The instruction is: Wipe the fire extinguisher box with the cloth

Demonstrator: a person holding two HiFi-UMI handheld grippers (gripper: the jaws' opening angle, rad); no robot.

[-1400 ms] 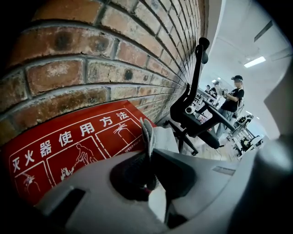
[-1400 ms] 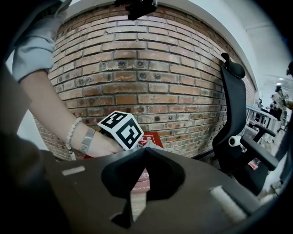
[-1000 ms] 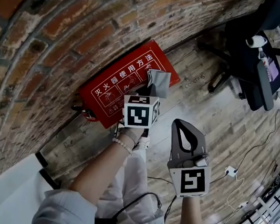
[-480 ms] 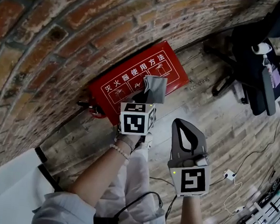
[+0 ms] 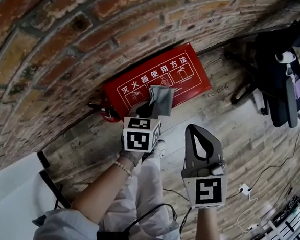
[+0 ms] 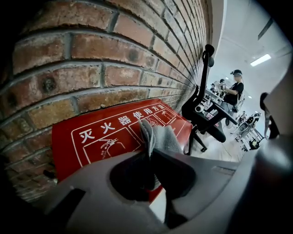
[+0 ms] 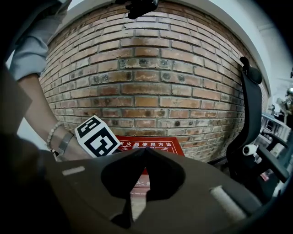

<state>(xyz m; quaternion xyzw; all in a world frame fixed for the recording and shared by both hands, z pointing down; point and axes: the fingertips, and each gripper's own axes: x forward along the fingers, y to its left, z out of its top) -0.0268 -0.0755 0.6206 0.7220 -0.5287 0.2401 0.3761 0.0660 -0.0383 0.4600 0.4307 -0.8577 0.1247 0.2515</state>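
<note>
A red fire extinguisher box [image 5: 158, 79] with white Chinese print stands against the foot of the brick wall; it also shows in the left gripper view [image 6: 105, 135] and the right gripper view [image 7: 155, 144]. My left gripper [image 5: 150, 107] is shut on a grey cloth [image 5: 159, 99], which hangs in front of the box's front face near its middle. In the left gripper view the cloth [image 6: 158, 137] sticks up from between the closed jaws. My right gripper [image 5: 200, 133] hovers to the right over the wooden floor, shut and holding nothing.
A brick wall [image 5: 68, 39] runs behind the box. A black office chair [image 5: 276, 74] stands at the right. A white power strip with cable [image 5: 245, 189] lies on the wooden floor. A white surface [image 5: 6, 194] is at the lower left. People sit far off [image 6: 236, 89].
The view has shifted so the box sits further right and lower. My left gripper with the cloth has slid left along the box front. The right gripper has held its place.
</note>
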